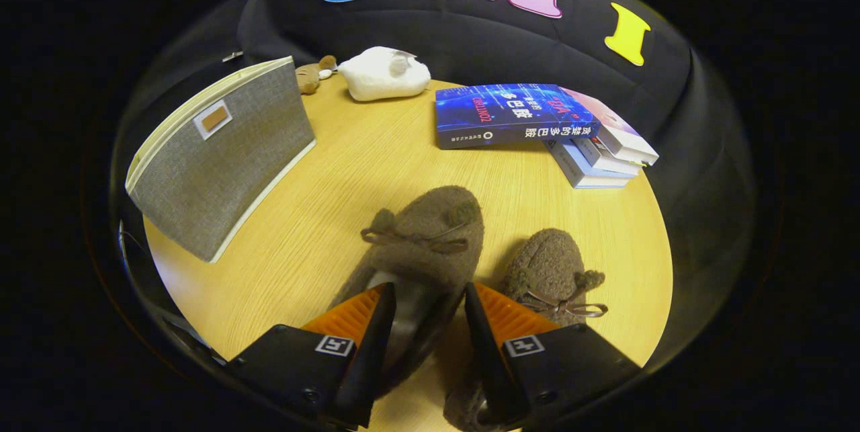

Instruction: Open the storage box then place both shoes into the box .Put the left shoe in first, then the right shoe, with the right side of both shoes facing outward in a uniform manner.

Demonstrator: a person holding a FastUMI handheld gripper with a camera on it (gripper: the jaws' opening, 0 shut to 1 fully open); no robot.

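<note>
On the far left of the desk (322, 170) stands the grey fabric storage box (222, 156), its lid closed, so nothing inside can be seen. Beyond it lie a small brown plush toy (310, 74) and a white plush toy (384, 73). Near, the gripper (430, 304) has its jaws partly open, straddling the opening of the left fuzzy brown shoe (423, 230), which lies between the fingers; whether they press on it cannot be told. Just beside it on the right lies the other shoe (547, 267), partly under the right finger. Far right sits a stack of books (537, 126).
</note>
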